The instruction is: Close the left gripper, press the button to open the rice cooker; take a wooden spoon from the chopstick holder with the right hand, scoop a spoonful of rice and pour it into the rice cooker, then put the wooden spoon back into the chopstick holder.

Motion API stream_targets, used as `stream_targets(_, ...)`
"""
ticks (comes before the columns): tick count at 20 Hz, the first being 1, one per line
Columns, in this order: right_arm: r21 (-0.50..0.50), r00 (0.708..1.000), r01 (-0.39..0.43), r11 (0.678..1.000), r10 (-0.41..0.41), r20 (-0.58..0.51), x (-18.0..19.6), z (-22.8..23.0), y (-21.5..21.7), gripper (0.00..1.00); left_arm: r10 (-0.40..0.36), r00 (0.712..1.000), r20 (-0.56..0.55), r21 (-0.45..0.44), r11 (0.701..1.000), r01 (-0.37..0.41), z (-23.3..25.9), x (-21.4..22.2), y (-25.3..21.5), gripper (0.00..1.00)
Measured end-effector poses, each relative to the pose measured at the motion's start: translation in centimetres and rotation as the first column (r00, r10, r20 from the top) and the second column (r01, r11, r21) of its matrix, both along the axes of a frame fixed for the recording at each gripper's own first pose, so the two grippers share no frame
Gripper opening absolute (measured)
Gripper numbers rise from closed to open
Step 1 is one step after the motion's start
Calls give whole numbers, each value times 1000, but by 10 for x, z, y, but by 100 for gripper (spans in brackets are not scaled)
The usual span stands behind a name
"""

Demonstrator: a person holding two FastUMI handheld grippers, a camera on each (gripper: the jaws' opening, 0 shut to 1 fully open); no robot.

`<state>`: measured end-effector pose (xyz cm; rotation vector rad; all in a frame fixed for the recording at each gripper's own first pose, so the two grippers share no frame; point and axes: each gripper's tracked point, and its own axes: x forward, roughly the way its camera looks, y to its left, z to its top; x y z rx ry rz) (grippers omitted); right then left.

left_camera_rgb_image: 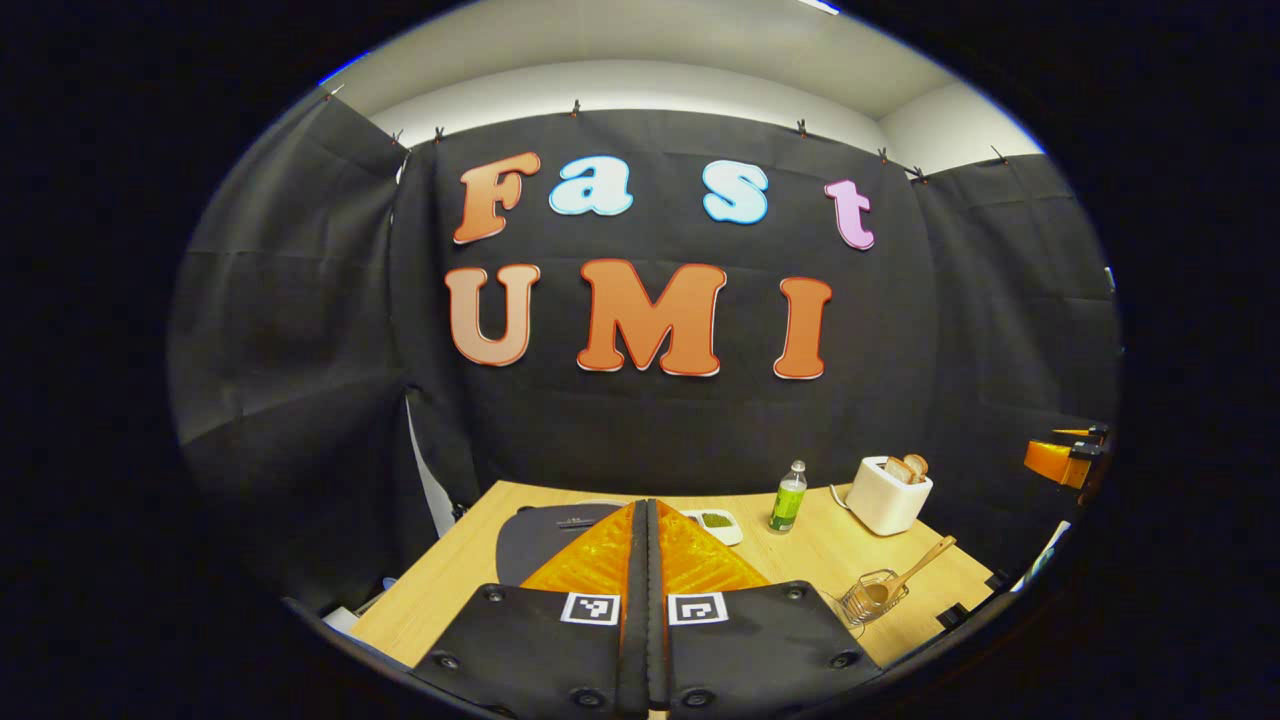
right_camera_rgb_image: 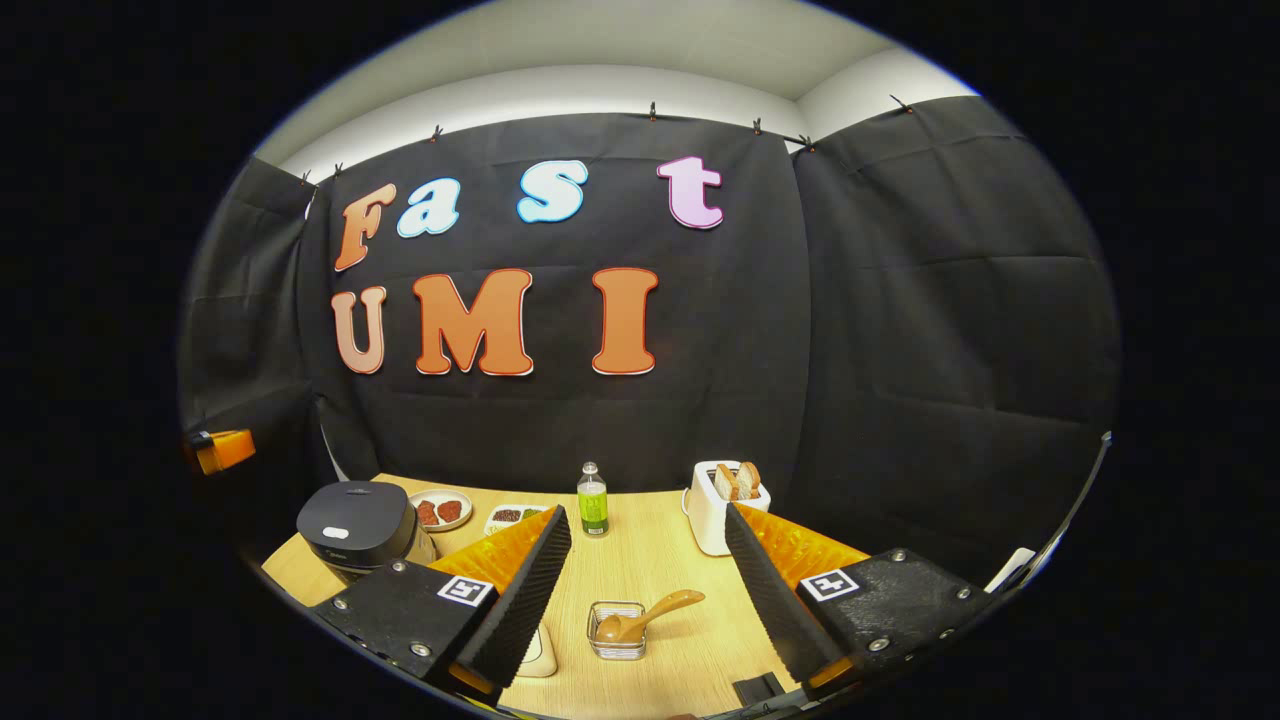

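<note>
Your left claw (left_camera_rgb_image: pixel 648 560) hovers above the counter (left_camera_rgb_image: pixel 470 570) with its fingers pressed together on nothing, hiding most of the closed rice cooker (left_camera_rgb_image: pixel 545 535) behind them. Your right claw (right_camera_rgb_image: pixel 648 590) hangs wide apart and empty, framing the wooden spoon (right_camera_rgb_image: pixel 645 618), which leans in the clear chopstick holder (right_camera_rgb_image: pixel 616 630) (bowl down, handle tilted right). The rice cooker (right_camera_rgb_image: pixel 362 528) sits left of that claw, lid shut; what the small dishes (right_camera_rgb_image: pixel 440 510) beside it hold is hard to make out.

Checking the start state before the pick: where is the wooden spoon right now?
In the right gripper view, the wooden spoon rests bowl-down in the clear chopstick holder on the table, between the open right gripper's fingers, nearer than the toaster.
</note>
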<state>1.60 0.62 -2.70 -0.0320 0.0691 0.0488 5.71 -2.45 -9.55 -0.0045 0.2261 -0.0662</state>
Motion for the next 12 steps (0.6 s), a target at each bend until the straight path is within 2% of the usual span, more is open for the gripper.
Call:
stream_targets(5,-13,999,13,1000,-13,-39,0,-14,-6,96,19,993,-114,-22,1000,-22,-70,36,7,1)
stream_targets(9,-20,998,37,999,-38,-47,-1,-18,-13,96,44,983,-178,58,998,-34,-118,52,21,4)
stream_targets(11,-18,997,41,999,-42,-57,-2,-21,-14,96,48,971,-234,55,998,-36,-142,51,25,6)
stream_targets(12,-19,997,43,999,-44,-63,-3,-22,-15,96,49,966,-252,41,998,-40,-150,51,25,4)
